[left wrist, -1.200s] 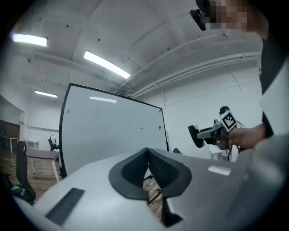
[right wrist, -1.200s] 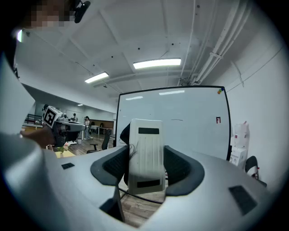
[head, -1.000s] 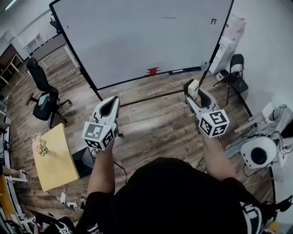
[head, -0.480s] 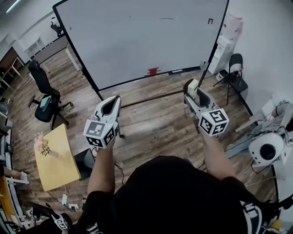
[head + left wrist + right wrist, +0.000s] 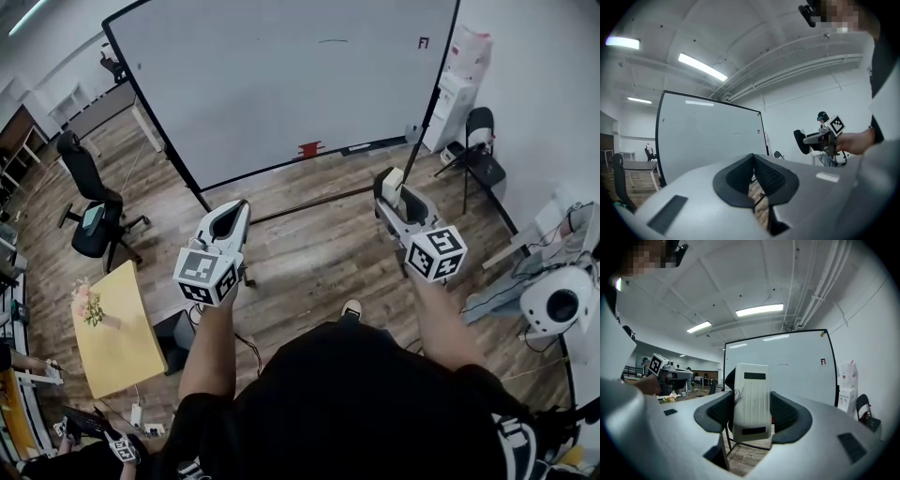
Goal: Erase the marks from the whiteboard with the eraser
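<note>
The whiteboard (image 5: 272, 94) stands ahead on a black frame, a short dark mark (image 5: 332, 41) high on it and a small red mark (image 5: 423, 43) near its top right corner. My right gripper (image 5: 388, 180) is shut on the white eraser (image 5: 393, 186), held upright in the air short of the board. In the right gripper view the eraser (image 5: 751, 399) fills the jaws, with the board (image 5: 801, 376) and dark mark (image 5: 783, 365) behind. My left gripper (image 5: 233, 207) is shut on nothing, its pads meeting at the tips (image 5: 753, 156).
A red item (image 5: 308, 148) lies on the board's bottom ledge. An office chair (image 5: 91, 206) and a yellow table (image 5: 111, 328) stand at the left. At the right are a black folding chair (image 5: 482, 155), white boxes (image 5: 459, 89) and a white device (image 5: 560, 305) with cables.
Both grippers keep the same pose and grip. The view has shifted a little toward the board, and a shoe has come into sight below the grippers.
</note>
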{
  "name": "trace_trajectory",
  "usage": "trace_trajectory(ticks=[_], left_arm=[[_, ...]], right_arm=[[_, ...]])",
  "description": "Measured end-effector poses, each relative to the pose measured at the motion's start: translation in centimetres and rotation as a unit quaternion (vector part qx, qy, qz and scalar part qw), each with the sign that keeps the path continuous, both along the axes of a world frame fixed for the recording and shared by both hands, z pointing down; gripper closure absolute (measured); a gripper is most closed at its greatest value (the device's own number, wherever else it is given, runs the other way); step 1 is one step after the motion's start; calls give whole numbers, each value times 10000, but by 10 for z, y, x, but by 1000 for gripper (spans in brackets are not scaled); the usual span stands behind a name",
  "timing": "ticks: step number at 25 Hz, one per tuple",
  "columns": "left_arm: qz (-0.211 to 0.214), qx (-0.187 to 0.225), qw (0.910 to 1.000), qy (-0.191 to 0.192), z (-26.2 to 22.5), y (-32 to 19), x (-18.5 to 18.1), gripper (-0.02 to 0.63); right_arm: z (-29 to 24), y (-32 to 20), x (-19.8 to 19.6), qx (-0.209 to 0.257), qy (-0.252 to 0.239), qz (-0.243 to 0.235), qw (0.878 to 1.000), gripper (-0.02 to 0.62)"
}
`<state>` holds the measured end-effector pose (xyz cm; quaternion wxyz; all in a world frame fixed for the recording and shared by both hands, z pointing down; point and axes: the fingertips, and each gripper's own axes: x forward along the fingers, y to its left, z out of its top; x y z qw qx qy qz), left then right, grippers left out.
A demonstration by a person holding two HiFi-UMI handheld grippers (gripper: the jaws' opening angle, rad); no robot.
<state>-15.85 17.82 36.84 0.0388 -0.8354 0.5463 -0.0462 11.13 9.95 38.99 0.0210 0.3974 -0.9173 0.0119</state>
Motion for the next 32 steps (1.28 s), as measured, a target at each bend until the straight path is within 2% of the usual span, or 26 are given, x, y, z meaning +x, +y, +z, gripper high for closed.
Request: trace_trajectory(ticks=[9,32], left_arm=[[-13,-171,9998,-94,9,-20,6,594],[4,-253,9996,-159,28,-66,6,594]], right_arm=[[4,-19,5,-32,-65,34,10000,357],[23,-65,0,-120,2,34,9999,357]])
